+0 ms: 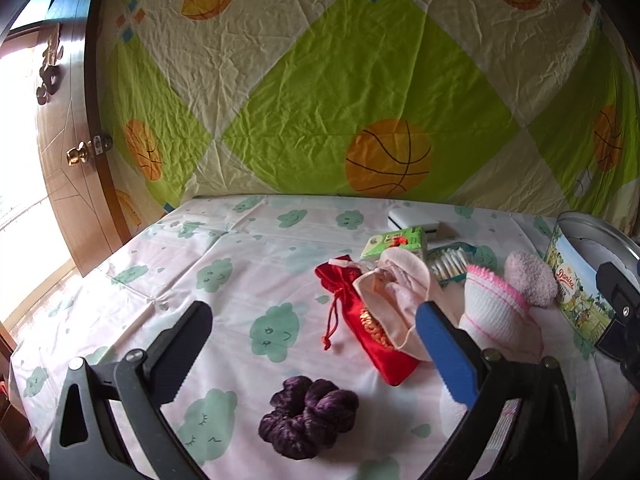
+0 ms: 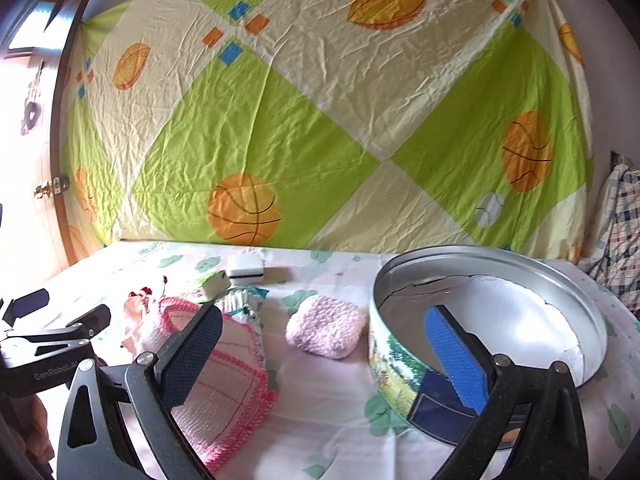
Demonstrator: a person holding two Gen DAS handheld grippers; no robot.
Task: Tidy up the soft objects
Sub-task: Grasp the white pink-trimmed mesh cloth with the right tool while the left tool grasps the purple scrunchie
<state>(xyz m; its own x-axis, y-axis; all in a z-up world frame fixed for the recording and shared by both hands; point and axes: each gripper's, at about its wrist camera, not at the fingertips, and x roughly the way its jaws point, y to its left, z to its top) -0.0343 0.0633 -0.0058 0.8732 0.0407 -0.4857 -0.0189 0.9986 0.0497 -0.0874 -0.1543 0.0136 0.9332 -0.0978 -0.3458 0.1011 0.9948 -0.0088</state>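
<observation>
Both views are taken low over the bed, facing the hung sheet [image 1: 320, 80]. The fluffy pink pad [image 2: 326, 332] and round tin [image 2: 492, 320] are shared by the 2 views.

Far right of the left wrist view, the round tin [image 1: 576, 284] reads "Danisa" in red script. Lower left of the right wrist view, the other claw's black body [image 2: 52, 374] carries "GenRobot", partly cut off.
</observation>
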